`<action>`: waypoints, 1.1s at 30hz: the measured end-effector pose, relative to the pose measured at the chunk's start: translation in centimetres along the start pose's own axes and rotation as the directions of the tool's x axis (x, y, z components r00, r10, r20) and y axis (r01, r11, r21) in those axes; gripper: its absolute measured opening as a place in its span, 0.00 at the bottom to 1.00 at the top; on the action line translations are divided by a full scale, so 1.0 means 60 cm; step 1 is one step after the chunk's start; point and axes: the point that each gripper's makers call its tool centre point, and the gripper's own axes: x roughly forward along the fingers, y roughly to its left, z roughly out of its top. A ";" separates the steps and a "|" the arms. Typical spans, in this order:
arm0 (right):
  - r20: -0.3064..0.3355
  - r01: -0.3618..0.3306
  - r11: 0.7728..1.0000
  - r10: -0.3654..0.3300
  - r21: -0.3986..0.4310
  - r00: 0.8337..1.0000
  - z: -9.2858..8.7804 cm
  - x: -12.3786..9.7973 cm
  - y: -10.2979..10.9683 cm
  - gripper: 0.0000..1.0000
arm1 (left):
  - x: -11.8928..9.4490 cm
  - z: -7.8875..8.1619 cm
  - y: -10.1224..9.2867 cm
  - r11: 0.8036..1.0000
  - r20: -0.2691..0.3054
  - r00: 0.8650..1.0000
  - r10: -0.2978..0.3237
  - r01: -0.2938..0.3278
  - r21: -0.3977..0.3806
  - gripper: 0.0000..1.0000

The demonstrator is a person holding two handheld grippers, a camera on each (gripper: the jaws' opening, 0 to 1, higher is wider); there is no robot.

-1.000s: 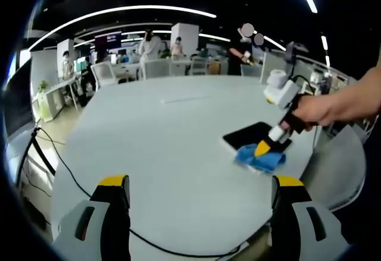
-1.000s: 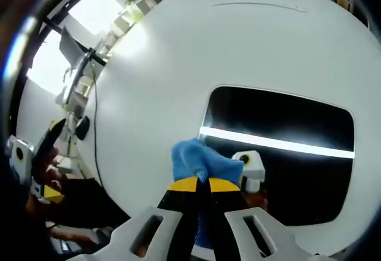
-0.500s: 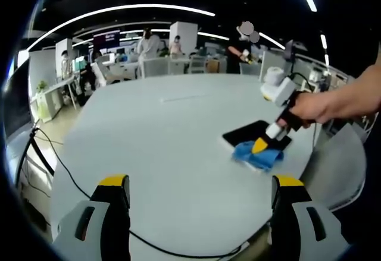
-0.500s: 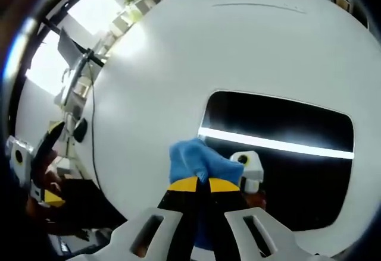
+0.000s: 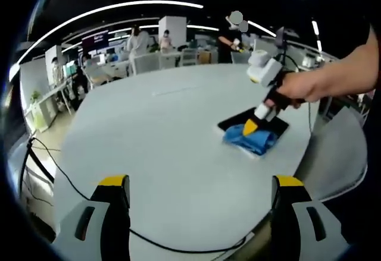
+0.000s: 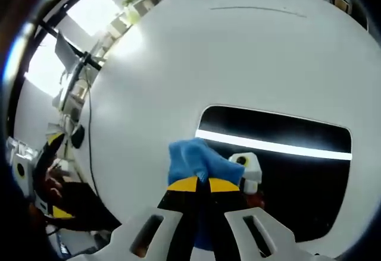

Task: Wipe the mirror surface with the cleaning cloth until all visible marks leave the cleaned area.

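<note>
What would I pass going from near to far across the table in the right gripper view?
Right gripper → blue cleaning cloth pinched in its jaws → dark mirror → bare white table → a faint line on the table's far side.

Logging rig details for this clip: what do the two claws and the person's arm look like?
Both claws have pale grey bodies, black inner faces and yellow tips: left claw, right claw. The right one carries a white box with yellow trim. The forearm is bare, no sleeve visible.

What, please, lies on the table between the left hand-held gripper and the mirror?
In the left gripper view, bare white table lies between the left hand-held gripper and the mirror, apart from a thin black cable near its jaws.
</note>
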 end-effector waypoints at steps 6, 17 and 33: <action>-0.004 0.003 1.000 -0.003 0.002 1.000 0.012 0.005 -0.003 0.00 | -0.001 0.009 -0.004 0.999 0.056 0.998 -0.025 0.027 -0.033 1.00; 0.016 0.018 1.000 -0.018 -0.010 1.000 0.048 0.013 -0.013 0.00 | -0.008 -0.012 -0.012 0.998 0.029 0.998 -0.064 0.064 0.005 1.00; 0.021 0.035 0.998 -0.034 -0.043 0.999 0.096 0.026 -0.025 0.00 | 0.004 -0.026 0.016 0.999 0.000 1.000 -0.010 0.010 -0.032 1.00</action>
